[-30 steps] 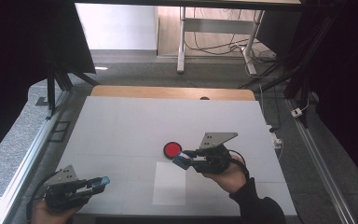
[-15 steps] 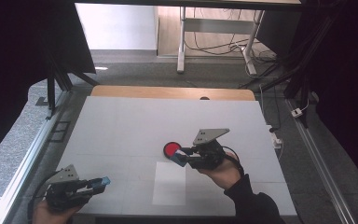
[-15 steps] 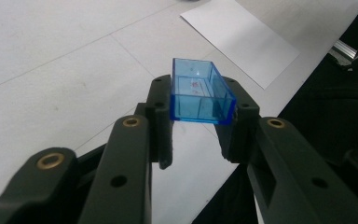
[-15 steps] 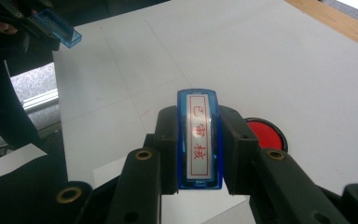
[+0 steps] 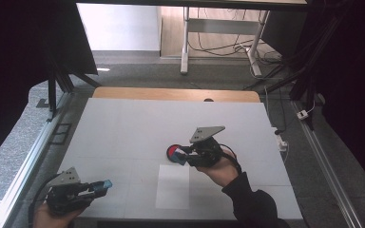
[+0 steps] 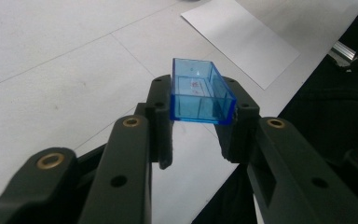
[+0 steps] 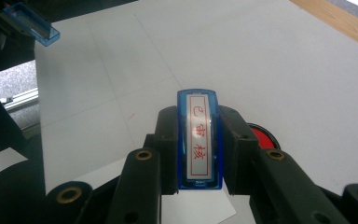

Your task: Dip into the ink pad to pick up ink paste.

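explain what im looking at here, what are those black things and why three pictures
A person sits at a white table and holds a hand-held tool in each hand; each tool ends in a black two-jaw claw.

The wide picture comes from a camera above the table. The other two come from small cameras riding on each claw, looking along its jaws.

The left claw is shut on a clear blue cap, hollow inside. The right claw is shut on a blue stamp, whose face shows red characters in a red frame. In the high view, the right claw is at a round red ink pad. A white sheet of paper lies on the table nearer the person.
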`<action>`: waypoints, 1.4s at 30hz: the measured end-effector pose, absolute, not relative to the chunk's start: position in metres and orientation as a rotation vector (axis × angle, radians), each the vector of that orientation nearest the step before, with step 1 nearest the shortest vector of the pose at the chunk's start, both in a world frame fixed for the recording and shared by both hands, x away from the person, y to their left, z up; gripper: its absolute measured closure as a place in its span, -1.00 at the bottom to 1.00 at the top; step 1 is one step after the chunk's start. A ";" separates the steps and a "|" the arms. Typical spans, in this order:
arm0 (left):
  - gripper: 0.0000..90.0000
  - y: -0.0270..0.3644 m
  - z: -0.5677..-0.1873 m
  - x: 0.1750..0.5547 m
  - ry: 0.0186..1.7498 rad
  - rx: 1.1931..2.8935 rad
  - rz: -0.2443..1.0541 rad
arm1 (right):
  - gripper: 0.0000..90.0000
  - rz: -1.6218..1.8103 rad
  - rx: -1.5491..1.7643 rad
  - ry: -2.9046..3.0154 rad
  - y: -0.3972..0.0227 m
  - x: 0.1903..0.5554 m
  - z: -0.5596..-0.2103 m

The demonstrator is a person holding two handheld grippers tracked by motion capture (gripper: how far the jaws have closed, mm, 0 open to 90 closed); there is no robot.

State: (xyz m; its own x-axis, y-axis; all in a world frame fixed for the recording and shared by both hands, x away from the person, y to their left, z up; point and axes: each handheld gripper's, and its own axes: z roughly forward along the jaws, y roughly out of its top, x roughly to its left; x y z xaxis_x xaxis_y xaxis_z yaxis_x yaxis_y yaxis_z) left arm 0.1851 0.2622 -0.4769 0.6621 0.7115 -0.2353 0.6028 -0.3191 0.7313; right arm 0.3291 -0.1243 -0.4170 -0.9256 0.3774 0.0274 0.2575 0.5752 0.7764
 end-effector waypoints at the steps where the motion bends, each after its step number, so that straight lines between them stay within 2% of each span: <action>1: 0.52 0.262 -0.477 0.185 1.019 2.031 0.164 | 0.58 1.275 0.541 2.660 -0.124 0.330 -0.418; 42: 0.52 0.261 -0.477 0.186 0.980 2.053 0.133 | 0.58 1.012 0.681 2.679 -0.094 0.392 -0.469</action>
State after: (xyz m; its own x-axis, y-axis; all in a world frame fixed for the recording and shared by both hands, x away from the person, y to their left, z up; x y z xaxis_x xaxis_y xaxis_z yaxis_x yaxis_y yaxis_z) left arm 0.1864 0.2608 -0.4774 0.6891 0.6836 -0.2404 0.5952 -0.3447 0.7259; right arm 0.3923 -0.0939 -0.4687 -0.8745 0.4845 -0.0216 0.3492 0.6601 0.6651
